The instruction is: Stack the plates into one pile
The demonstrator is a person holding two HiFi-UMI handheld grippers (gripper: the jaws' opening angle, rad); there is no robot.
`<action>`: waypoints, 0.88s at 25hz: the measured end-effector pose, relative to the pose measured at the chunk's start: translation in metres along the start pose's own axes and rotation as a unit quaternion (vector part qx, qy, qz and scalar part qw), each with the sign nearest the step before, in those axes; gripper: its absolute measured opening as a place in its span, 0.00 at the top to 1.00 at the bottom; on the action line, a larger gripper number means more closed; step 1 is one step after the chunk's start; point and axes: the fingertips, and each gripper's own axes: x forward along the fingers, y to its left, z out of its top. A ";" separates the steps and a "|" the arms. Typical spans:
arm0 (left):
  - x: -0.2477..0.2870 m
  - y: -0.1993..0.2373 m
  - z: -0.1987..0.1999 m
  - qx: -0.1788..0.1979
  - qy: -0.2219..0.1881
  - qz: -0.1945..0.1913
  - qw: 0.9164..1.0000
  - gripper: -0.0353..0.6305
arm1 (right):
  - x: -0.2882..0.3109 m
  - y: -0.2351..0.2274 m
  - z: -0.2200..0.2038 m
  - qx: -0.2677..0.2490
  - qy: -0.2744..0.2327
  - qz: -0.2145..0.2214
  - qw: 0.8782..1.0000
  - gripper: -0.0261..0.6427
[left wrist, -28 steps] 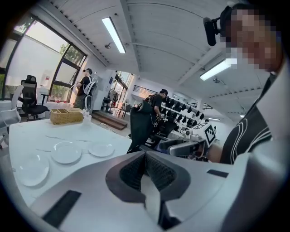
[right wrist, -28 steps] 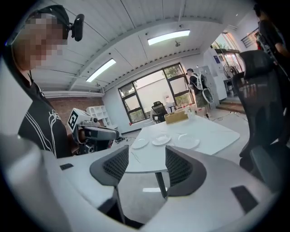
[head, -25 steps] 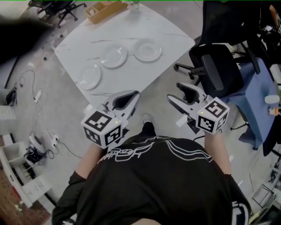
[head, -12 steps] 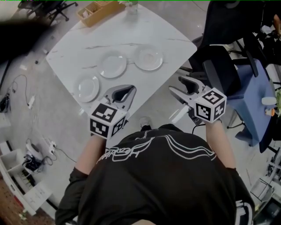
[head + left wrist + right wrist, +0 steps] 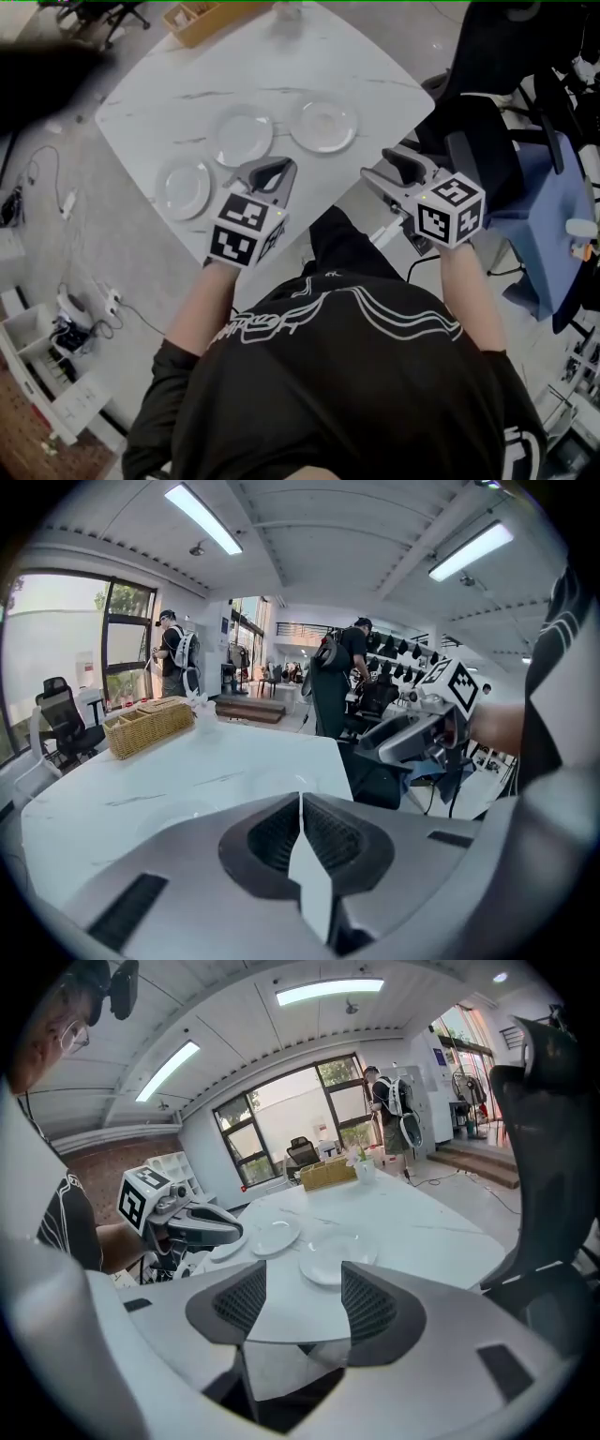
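Three white plates lie apart in a row on the white marble table (image 5: pixel 281 66): a left plate (image 5: pixel 185 187), a middle plate (image 5: pixel 243 136) and a right plate (image 5: pixel 323 126). My left gripper (image 5: pixel 267 167) hovers over the table's near edge, just in front of the left and middle plates, its jaws shut with nothing between them. My right gripper (image 5: pixel 382 169) hangs at the table's near right corner, open and empty. In the right gripper view the right plate (image 5: pixel 326 1262) lies just beyond the open jaws, the middle plate (image 5: pixel 274 1237) further left, next to the left gripper (image 5: pixel 202 1225).
A wicker basket (image 5: pixel 211 17) and a small glass (image 5: pixel 286 11) stand at the table's far edge. Black office chairs (image 5: pixel 478 150) crowd the right side, beside a blue-covered table (image 5: pixel 544 216). Cables and boxes litter the floor at left. People stand far off in the room.
Both grippers have moved forward from in front of my chest toward the table. The left one now reaches over the table's edge near the plates; the right one is at its corner.
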 end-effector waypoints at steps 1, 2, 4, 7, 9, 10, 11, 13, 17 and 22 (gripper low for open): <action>0.007 0.002 0.001 0.001 0.005 0.002 1.000 0.90 | 0.003 -0.004 0.000 0.002 0.003 0.003 1.000 0.58; 0.013 0.004 0.001 0.003 0.010 0.004 1.000 0.90 | 0.006 -0.010 0.001 0.004 0.005 0.006 1.000 0.58; 0.026 0.010 0.002 0.005 0.021 0.011 1.000 0.90 | 0.011 -0.022 0.005 0.007 0.009 0.008 1.000 0.58; 0.045 0.020 0.000 -0.001 0.040 0.018 0.999 0.90 | 0.019 -0.040 0.013 0.013 0.011 0.010 1.000 0.58; 0.056 0.027 -0.003 -0.004 0.055 0.022 0.998 0.90 | 0.024 -0.050 0.016 0.015 0.017 0.013 1.000 0.58; 0.061 0.031 -0.004 -0.005 0.062 0.023 0.998 0.90 | 0.028 -0.055 0.016 0.014 0.022 0.014 1.000 0.58; 0.067 0.035 -0.006 -0.006 0.070 0.024 0.997 0.90 | 0.031 -0.061 0.017 0.013 0.027 0.013 0.999 0.58; 0.076 0.043 -0.011 -0.009 0.086 0.024 0.996 0.90 | 0.041 -0.071 0.017 0.009 0.038 0.010 0.999 0.58; 0.090 0.055 -0.020 -0.015 0.112 0.022 0.993 0.90 | 0.060 -0.086 0.017 0.001 0.055 0.002 0.998 0.58; 0.105 0.062 -0.030 -0.015 0.139 0.022 0.990 0.90 | 0.076 -0.096 0.013 0.002 0.069 0.007 0.998 0.58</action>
